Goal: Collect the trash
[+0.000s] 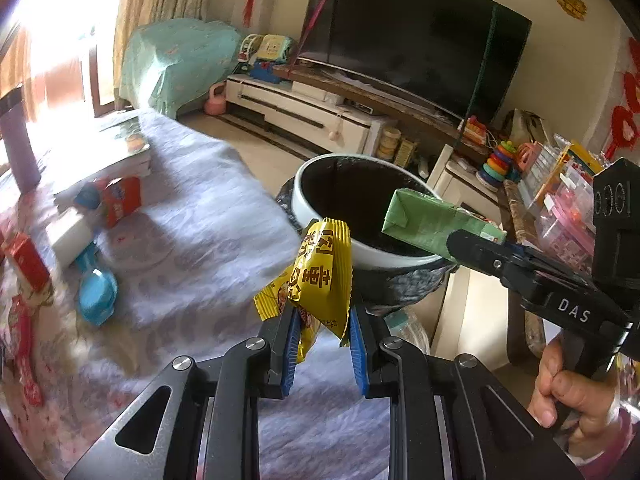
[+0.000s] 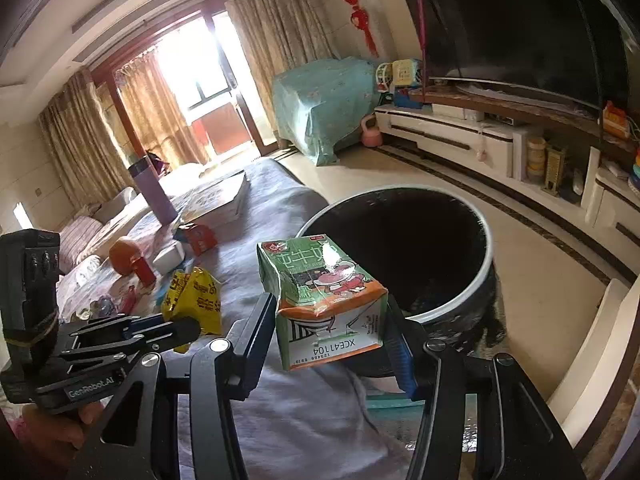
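My left gripper (image 1: 322, 320) is shut on a crumpled yellow snack wrapper (image 1: 316, 280) and holds it just short of the near rim of the round bin (image 1: 320, 172), which has a white rim and a black liner. My right gripper (image 2: 332, 320) is shut on a green and white milk carton (image 2: 324, 292) and holds it at the bin's (image 2: 486, 268) near left edge. In the left wrist view the carton (image 1: 428, 220) hangs over the bin's right rim. In the right wrist view the wrapper (image 2: 196, 300) and left gripper show at the left.
A table under a grey cloth (image 1: 200, 216) carries a red snack pack (image 1: 120, 200), a blue plastic piece (image 1: 96, 288), a white box (image 1: 68, 232), a red carton (image 1: 26, 260), books (image 1: 116, 148) and a purple bottle (image 2: 154, 192). A TV stand (image 2: 460, 136) runs along the far wall.
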`<state>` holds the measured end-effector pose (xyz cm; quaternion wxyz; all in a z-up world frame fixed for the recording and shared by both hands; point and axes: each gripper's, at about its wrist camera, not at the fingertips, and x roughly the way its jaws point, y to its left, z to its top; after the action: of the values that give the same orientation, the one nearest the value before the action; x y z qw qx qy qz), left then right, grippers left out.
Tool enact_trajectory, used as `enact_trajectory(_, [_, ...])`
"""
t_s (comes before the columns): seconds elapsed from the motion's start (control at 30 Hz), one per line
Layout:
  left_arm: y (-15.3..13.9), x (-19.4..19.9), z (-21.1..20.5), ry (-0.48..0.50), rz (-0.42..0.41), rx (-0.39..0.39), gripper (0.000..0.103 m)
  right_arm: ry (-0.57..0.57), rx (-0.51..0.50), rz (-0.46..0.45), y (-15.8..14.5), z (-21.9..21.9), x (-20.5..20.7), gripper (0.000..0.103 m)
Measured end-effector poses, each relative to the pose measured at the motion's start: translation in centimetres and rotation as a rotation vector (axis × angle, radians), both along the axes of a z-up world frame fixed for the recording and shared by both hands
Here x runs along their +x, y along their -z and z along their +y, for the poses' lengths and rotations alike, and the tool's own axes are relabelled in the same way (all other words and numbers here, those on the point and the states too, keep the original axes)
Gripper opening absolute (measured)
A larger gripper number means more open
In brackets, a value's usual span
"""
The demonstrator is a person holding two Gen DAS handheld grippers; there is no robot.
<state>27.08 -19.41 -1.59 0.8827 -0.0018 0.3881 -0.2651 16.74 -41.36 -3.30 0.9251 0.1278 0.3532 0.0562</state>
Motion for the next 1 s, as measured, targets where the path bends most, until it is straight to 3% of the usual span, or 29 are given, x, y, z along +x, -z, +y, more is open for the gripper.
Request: enact_trajectory(1.0, [-0.7,5.2,-7.4,0.094,-0.02,0.065,0.021,0.059,-0.035,0.038,0.6,-5.4,2.6,0.053])
